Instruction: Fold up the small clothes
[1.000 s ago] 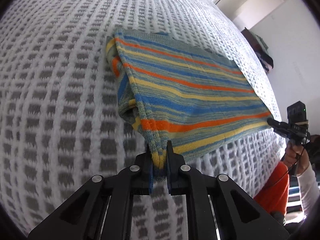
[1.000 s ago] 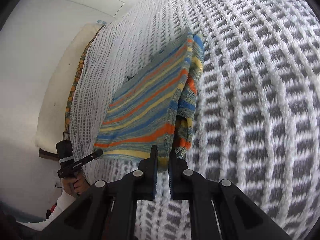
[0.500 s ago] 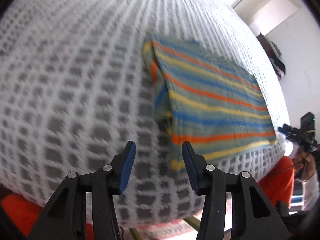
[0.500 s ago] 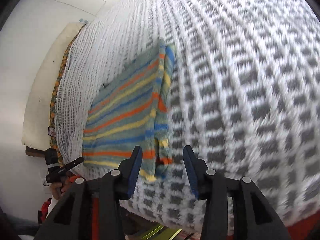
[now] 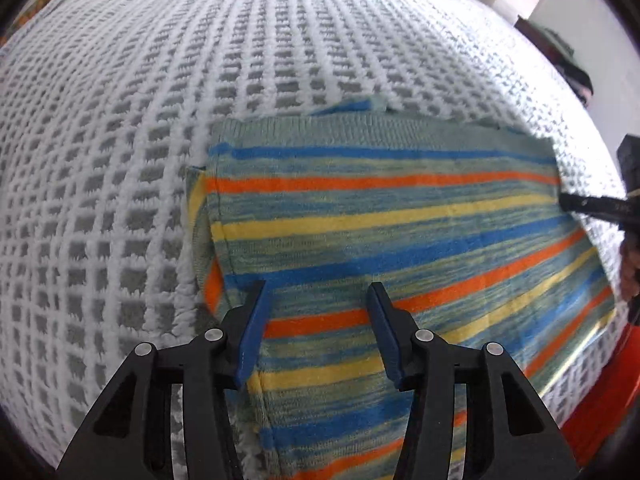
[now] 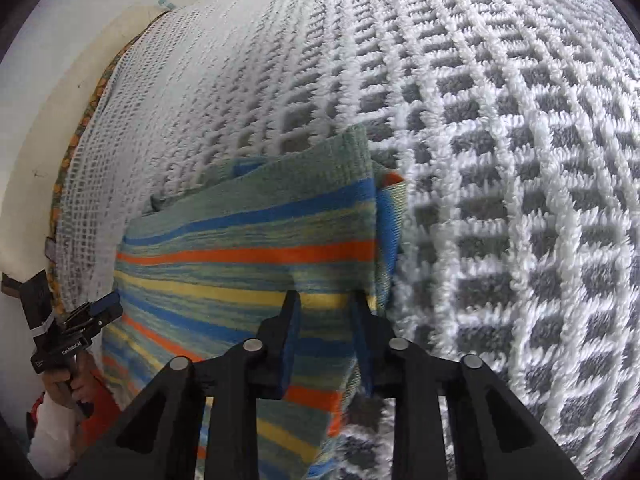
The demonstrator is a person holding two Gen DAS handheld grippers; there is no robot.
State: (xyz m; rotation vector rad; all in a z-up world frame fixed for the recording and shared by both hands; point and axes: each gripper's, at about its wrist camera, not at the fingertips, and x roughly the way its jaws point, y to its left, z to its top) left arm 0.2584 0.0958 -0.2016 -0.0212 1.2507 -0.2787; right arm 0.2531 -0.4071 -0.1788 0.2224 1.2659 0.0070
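Note:
A folded knit garment with blue, orange, yellow and green stripes [image 5: 384, 216] lies flat on a white and grey waffle-textured bedspread [image 5: 160, 100]. My left gripper [image 5: 316, 292] is open and empty, low over the garment's near left part. The garment also shows in the right wrist view [image 6: 248, 264]. My right gripper [image 6: 324, 300] is open and empty over the garment near its right edge. The other gripper shows at the right edge of the left wrist view [image 5: 600, 204] and at the left edge of the right wrist view [image 6: 76, 328].
The bedspread [image 6: 500, 160] covers the whole bed. A white wall [image 6: 48, 60] stands beyond the bed's far side. Dark clothing [image 5: 560, 56] hangs by the wall at the back right. The person's orange garment [image 5: 600, 392] shows beyond the bed's edge.
One second ago both grippers were shut on the garment's corners, holding it up. They let go, and the garment now lies flat. Both grippers have moved forward over it, still open.

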